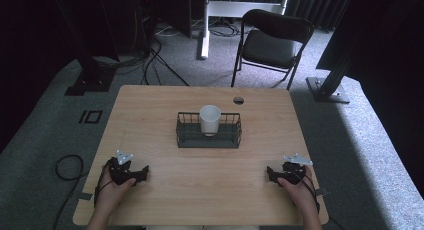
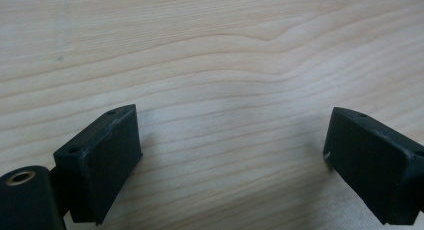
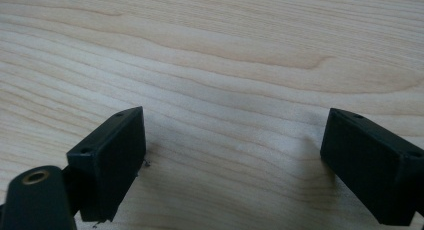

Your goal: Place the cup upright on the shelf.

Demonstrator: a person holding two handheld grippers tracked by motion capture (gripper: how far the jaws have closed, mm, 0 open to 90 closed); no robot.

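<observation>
A white cup (image 1: 210,119) stands upright in a dark wire basket (image 1: 186,135) at the middle of the wooden table (image 1: 165,100). My left gripper (image 1: 144,171) rests near the front left of the table, held by a hand. Its jaws stand wide apart over bare wood (image 2: 232,135), with nothing between them. Near the front right edge lies my right gripper (image 1: 270,173), also in a hand, jaws spread wide over bare wood (image 3: 232,137). Both grippers are well short of the basket.
A round cable hole (image 1: 238,100) sits near the table's far edge. Beyond the table stand a black folding chair (image 1: 270,42) and a white stand (image 1: 205,27). Dark frame legs (image 1: 332,85) flank the table. Cables (image 1: 67,167) lie on the grey carpet.
</observation>
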